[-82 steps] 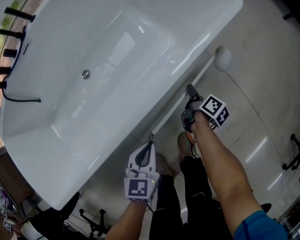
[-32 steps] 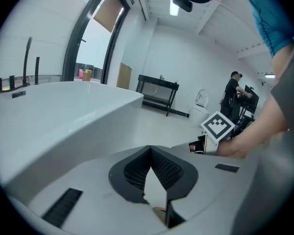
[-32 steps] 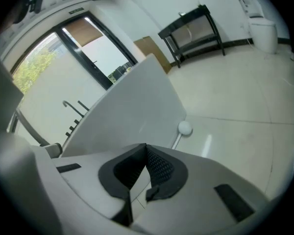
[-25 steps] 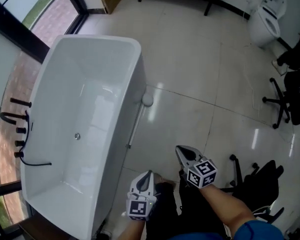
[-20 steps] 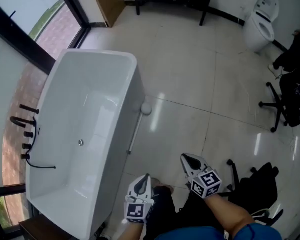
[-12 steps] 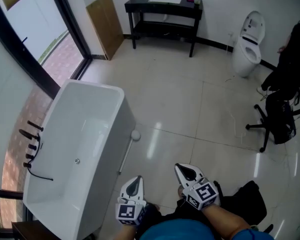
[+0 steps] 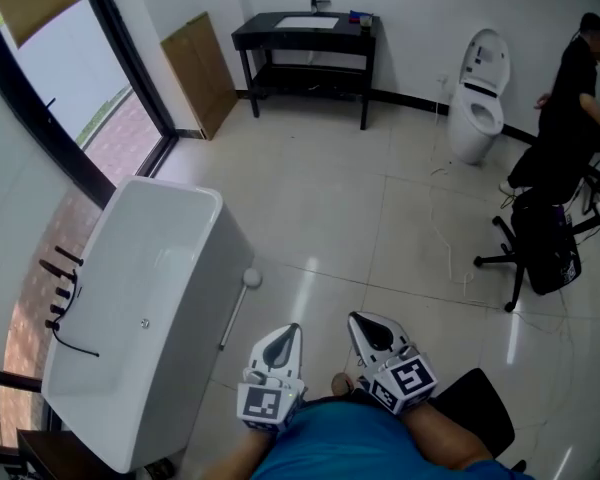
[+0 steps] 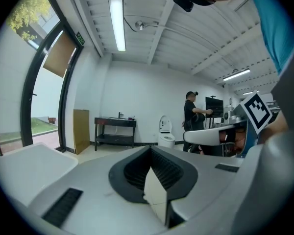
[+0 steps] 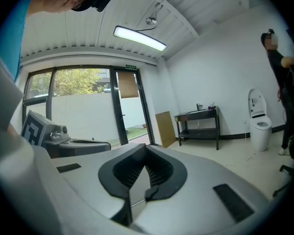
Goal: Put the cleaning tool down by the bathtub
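Observation:
The cleaning tool (image 7: 248, 280), a long thin handle with a round white head, lies on the floor tiles along the right side of the white bathtub (image 7: 130, 298). No gripper touches it. In the head view my left gripper (image 7: 291, 330) and right gripper (image 7: 358, 320) are held close to my body, pointing away over the floor, well short of the tool. Both are shut with nothing between the jaws. The left gripper (image 8: 151, 153) and the right gripper (image 9: 146, 159) each look out across the room at wall height in their own views.
Black tap fittings (image 7: 60, 293) sit on the tub's left rim. A black table with a basin (image 7: 305, 40) and a brown board (image 7: 198, 73) stand at the far wall. A toilet (image 7: 478, 93), a person (image 7: 570, 78) and a black chair (image 7: 540, 248) are on the right.
The right gripper, earlier down at the tool's handle beside the tub, has drawn back to my body. The view has lifted and pulled away; the tool stays on the floor by the tub.

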A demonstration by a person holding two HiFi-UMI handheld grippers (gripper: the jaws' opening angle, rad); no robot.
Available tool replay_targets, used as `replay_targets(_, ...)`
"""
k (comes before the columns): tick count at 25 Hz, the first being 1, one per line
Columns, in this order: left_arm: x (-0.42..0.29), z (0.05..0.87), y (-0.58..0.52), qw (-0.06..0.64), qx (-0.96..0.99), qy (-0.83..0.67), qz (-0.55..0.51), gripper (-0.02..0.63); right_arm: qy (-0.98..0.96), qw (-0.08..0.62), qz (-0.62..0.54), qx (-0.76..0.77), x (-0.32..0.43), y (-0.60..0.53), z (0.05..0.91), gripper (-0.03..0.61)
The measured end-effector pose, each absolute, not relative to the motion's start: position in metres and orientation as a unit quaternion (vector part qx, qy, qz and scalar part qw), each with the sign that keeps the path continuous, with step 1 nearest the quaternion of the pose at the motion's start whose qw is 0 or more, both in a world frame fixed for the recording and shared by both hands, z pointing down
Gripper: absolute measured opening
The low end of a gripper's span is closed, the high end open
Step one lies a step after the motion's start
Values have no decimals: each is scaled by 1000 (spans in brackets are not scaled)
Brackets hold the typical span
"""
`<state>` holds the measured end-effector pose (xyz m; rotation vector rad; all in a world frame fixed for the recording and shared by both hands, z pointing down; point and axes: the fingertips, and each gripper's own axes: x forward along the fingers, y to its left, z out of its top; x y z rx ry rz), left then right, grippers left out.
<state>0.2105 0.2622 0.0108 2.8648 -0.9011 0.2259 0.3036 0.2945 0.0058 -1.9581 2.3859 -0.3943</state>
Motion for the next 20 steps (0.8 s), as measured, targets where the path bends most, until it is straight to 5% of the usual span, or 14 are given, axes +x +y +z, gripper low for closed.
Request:
replay_targets(5, 218, -11, 265, 19, 952, -294, 79, -5, 746, 29, -111, -656, 322, 298, -17, 0)
replay_targets(20, 191, -12, 284, 27, 942, -326, 81, -5, 751, 7, -78, -656, 299, 312, -30, 0)
